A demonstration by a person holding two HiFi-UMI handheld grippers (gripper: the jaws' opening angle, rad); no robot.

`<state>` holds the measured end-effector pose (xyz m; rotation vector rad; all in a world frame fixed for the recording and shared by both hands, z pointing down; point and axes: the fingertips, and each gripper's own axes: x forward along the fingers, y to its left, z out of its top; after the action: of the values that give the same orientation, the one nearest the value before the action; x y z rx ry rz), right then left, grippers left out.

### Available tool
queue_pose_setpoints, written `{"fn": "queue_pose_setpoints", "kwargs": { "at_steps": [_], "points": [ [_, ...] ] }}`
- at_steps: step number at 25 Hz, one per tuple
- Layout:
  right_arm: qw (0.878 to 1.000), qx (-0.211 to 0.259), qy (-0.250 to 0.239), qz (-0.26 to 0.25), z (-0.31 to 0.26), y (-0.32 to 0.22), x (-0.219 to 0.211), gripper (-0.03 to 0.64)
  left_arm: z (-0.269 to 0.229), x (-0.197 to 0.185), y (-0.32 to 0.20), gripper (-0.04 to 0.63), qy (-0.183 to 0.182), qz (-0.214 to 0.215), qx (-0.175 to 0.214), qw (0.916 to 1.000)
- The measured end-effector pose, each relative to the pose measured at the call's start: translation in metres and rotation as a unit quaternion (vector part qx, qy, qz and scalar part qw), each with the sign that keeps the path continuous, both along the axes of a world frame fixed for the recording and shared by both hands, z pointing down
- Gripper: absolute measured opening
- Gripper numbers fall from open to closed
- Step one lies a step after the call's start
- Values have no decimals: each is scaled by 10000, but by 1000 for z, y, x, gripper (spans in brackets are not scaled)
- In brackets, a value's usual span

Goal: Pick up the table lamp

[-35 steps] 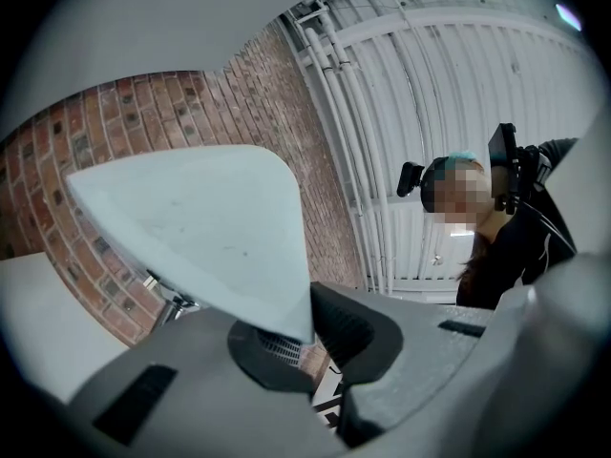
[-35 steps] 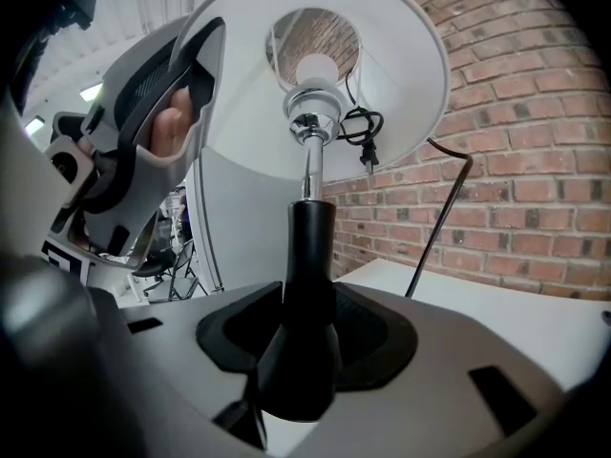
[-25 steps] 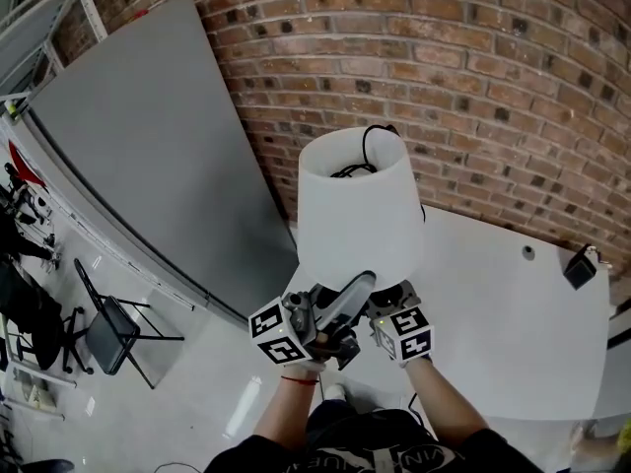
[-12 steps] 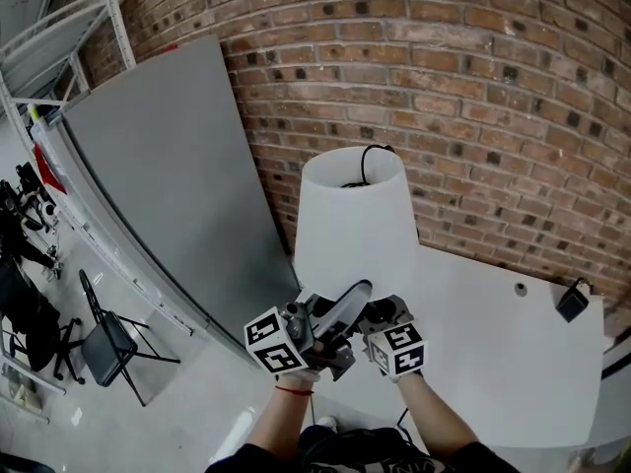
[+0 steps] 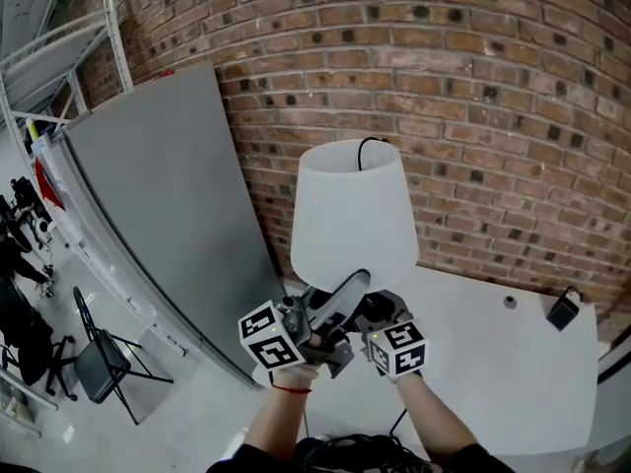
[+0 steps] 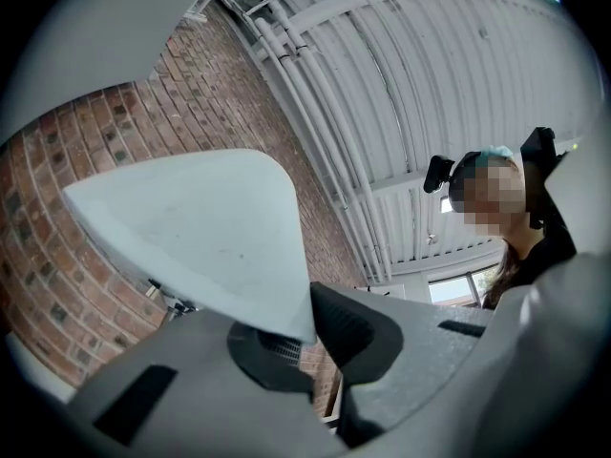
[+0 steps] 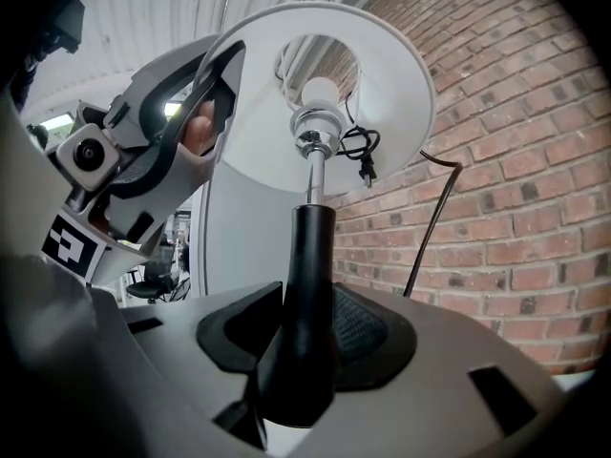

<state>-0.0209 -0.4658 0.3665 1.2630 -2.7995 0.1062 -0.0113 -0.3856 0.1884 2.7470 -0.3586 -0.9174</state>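
The table lamp has a white cone shade (image 5: 353,215) and a black stem (image 7: 305,294) under a metal socket with a bulb (image 7: 320,93). Its black cord (image 7: 358,153) hangs coiled inside the shade. It is held up in the air in front of the brick wall. My left gripper (image 5: 347,292) is shut on the shade's lower rim (image 6: 291,303), which is pinched between its pads. My right gripper (image 5: 380,311) is shut on the black stem, gripping it low down (image 7: 301,337). From the right gripper view, the left gripper (image 7: 205,93) reaches up to the shade's edge.
A white table (image 5: 493,372) lies below at the right with a small black adapter (image 5: 563,310) near its far corner. A large grey panel (image 5: 158,195) leans on the brick wall (image 5: 493,116). A folding chair (image 5: 99,363) and a metal rack (image 5: 59,47) stand at the left.
Both grippers have risen with the lamp held between them. The table and floor now sit lower and farther away in the head view.
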Motion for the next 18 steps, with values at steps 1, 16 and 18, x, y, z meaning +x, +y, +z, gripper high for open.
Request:
{"fn": "queue_pose_setpoints", "kwargs": {
  "at_steps": [1, 16, 18],
  "points": [
    [10000, 47, -2, 8, -4, -1, 2, 164, -4, 1, 0, 8, 17, 5, 37, 10000],
    [9985, 522, -82, 120, -60, -15, 21, 164, -52, 19, -1, 8, -69, 198, 419, 9989],
    [9981, 594, -103, 134, -68, -16, 23, 164, -59, 21, 0, 8, -81, 219, 485, 9986]
  ]
}}
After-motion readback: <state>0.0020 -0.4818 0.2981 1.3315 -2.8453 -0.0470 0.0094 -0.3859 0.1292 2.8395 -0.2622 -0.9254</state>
